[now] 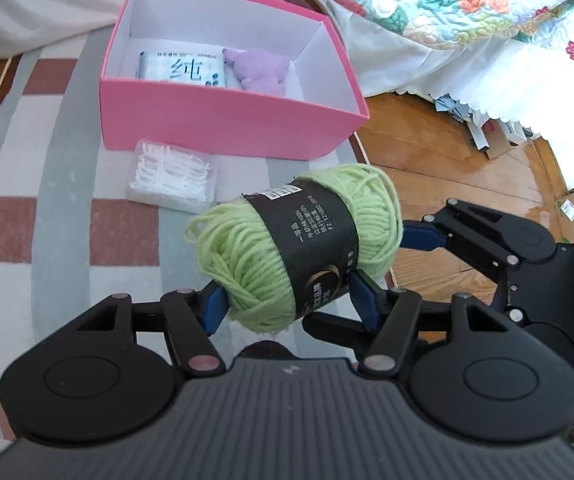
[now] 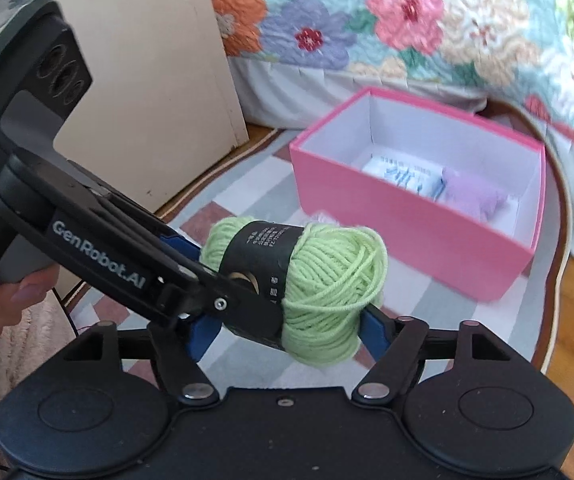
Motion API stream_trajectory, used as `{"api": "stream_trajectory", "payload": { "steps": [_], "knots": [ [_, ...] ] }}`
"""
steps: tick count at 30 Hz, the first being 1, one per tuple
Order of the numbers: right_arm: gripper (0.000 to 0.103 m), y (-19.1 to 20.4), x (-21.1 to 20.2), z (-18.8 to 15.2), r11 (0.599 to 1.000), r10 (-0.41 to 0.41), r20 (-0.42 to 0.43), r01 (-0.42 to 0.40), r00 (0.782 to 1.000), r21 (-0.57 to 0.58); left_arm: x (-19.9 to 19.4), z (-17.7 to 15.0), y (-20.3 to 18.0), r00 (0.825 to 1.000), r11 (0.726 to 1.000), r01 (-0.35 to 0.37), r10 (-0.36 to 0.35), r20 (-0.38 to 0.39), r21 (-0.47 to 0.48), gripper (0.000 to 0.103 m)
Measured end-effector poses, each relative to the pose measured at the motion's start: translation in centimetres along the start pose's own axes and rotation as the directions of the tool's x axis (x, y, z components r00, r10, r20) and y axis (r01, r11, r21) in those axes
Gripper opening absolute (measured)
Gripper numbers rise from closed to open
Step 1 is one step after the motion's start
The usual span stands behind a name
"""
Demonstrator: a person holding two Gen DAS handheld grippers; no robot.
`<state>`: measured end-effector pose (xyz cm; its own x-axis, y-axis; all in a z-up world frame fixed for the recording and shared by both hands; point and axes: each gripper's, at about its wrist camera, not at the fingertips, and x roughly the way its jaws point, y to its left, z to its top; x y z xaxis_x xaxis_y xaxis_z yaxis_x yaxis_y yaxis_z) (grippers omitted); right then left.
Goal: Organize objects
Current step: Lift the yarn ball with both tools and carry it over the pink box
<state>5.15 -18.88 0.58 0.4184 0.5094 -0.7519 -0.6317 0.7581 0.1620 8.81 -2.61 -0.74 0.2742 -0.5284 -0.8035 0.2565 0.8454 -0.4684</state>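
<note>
Your left gripper (image 1: pixel 287 300) and right gripper (image 2: pixel 287 330) both clamp the green yarn skein (image 1: pixel 299 244) just short of the pink box (image 1: pixel 223 120).

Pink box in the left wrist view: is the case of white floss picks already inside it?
No. The case of white floss picks lies on the rug just outside the pink box, against its front wall.

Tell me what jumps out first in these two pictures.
A light green ball of yarn with a black label, held above the checked rug between the left tool and the right tool. Behind it sits an open pink box holding a white packet and a purple plush toy.
</note>
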Motion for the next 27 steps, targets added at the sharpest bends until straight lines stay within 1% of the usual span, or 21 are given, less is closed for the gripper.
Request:
{"api": "stream_trajectory", "payload": {
  "steps": [9, 12, 14, 17, 21, 25, 27],
  "knots": [
    [0.083, 0.2, -1.5, 2.4, 1.0, -0.018, 0.015, 0.018, 1.0, -0.005, -1.7, 2.0, -1.4, 1.0, 0.999, -0.027, 0.027, 0.006, 0.016, 0.062],
    [0.085, 0.0, -1.7, 3.3, 1.0, -0.023, 0.033, 0.022, 0.999, 0.012, -2.0, 2.7, -1.7, 0.999, 0.999, -0.032, 0.032, 0.012, 0.009, 0.063],
    [0.086, -0.1, -1.9, 3.9, 0.999, -0.028, 0.052, 0.027, 0.998, 0.025, -2.4, 3.1, -1.6, 0.999, 1.0, -0.023, 0.024, 0.024, -0.009, 0.063],
    [0.086, -0.2, -2.1, 4.6, 0.999, -0.041, 0.081, 0.039, 0.996, 0.019, -2.8, 3.5, -1.7, 0.999, 1.0, -0.021, 0.022, 0.049, -0.019, 0.063],
    [0.086, -0.3, -2.0, 5.3, 0.998, -0.055, 0.102, 0.054, 0.993, 0.013, -3.0, 4.2, -1.6, 0.998, 0.999, -0.022, 0.024, 0.063, -0.029, 0.063],
    [0.086, -0.5, -2.0, 6.4, 0.997, -0.077, 0.115, 0.076, 0.99, 0.009, -2.9, 5.0, -2.3, 0.994, 0.998, -0.065, 0.065, 0.091, -0.005, 0.064],
    [0.086, -0.5, -1.9, 7.0, 0.995, -0.097, 0.123, 0.098, 0.988, -0.004, -2.9, 5.7, -2.6, 0.992, 0.997, -0.072, 0.072, 0.108, -0.005, 0.064]
  ]
}}
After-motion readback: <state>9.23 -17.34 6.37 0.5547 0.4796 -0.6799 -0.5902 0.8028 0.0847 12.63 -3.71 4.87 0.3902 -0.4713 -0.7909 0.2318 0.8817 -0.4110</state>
